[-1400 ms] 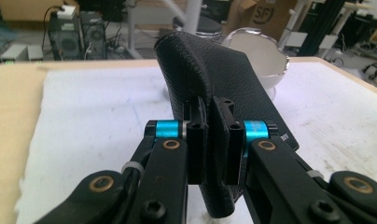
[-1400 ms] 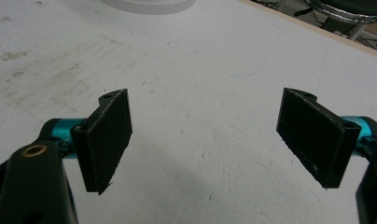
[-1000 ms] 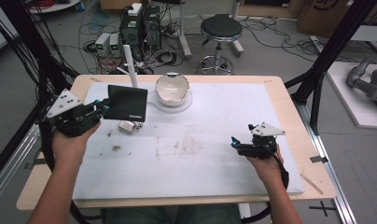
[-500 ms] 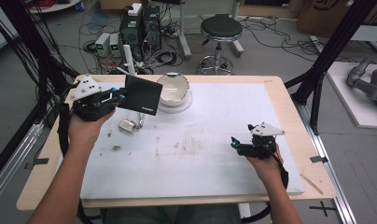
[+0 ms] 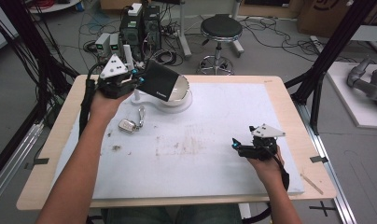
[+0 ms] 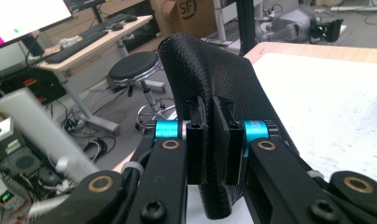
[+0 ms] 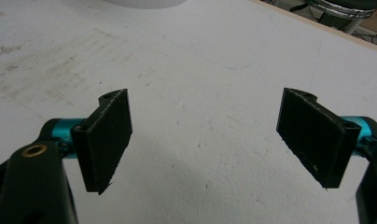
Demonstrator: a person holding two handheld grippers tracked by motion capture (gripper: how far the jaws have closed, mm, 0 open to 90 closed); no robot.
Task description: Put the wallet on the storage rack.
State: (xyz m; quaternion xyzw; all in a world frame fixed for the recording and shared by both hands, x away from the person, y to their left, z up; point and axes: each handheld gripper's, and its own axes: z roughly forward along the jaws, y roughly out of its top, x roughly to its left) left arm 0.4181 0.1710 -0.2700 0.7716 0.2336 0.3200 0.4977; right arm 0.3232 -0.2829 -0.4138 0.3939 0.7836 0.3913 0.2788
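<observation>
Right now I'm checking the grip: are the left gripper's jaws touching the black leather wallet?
Touching. In the left gripper view, the left gripper has both black jaws pressed flat against the black leather wallet, pinching its edge between them with no gap.

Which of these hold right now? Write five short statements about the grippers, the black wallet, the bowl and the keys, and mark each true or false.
1. The left gripper is shut on the black leather wallet. True.
2. The wallet lies flat on the table. False: it is held up in the air, beside the white bowl.
3. The right gripper grips the bunch of keys. False: its jaws stand open with nothing between them; the keys lie on the white mat near the left forearm.
4. The bowl sits at the far side of the mat. True.
5. The right gripper hovers over the bowl. False: it is low at the mat's right side.
</observation>
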